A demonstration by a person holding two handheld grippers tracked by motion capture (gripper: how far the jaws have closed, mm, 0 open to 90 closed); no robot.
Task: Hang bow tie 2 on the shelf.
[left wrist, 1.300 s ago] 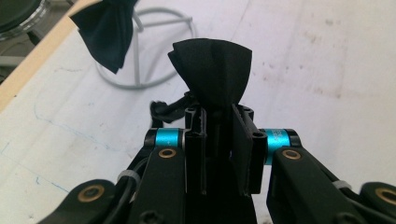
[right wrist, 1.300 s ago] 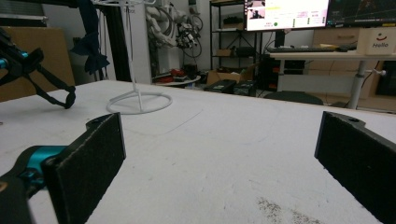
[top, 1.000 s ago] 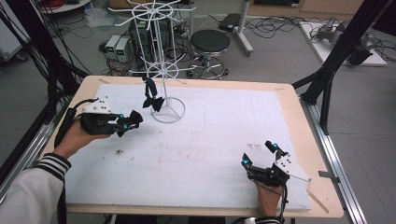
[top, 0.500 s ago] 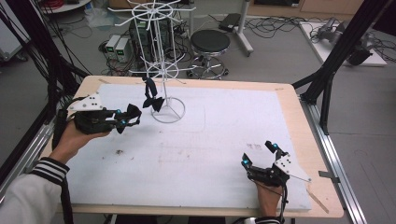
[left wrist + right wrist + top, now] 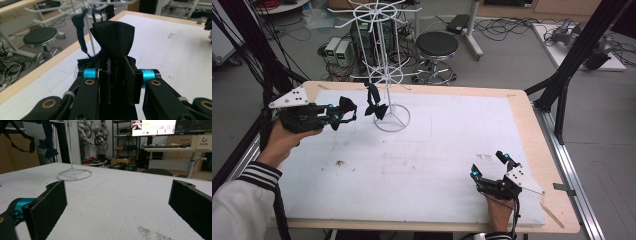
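Wire rack (image 5: 382,65): one, white, upper centre of the high view, ring base on the white mat (image 5: 452,150).

Bow ties: two, dark. One (image 5: 373,102) hanging from the rack's lower arms, just left of the pole. One (image 5: 113,38) pinched in the left gripper, fanned upward at centre of the left gripper view.

Grippers: two, hand-held. Left gripper (image 5: 343,111), left of frame, raised above the mat, pointing right toward the rack; jaws clamped tight on the bow tie. Right gripper (image 5: 488,165), lower right of frame, low over the mat; jaws spread wide, nothing between them, well apart from rack and bow ties.

Stool (image 5: 437,46): one, black, beyond the table.
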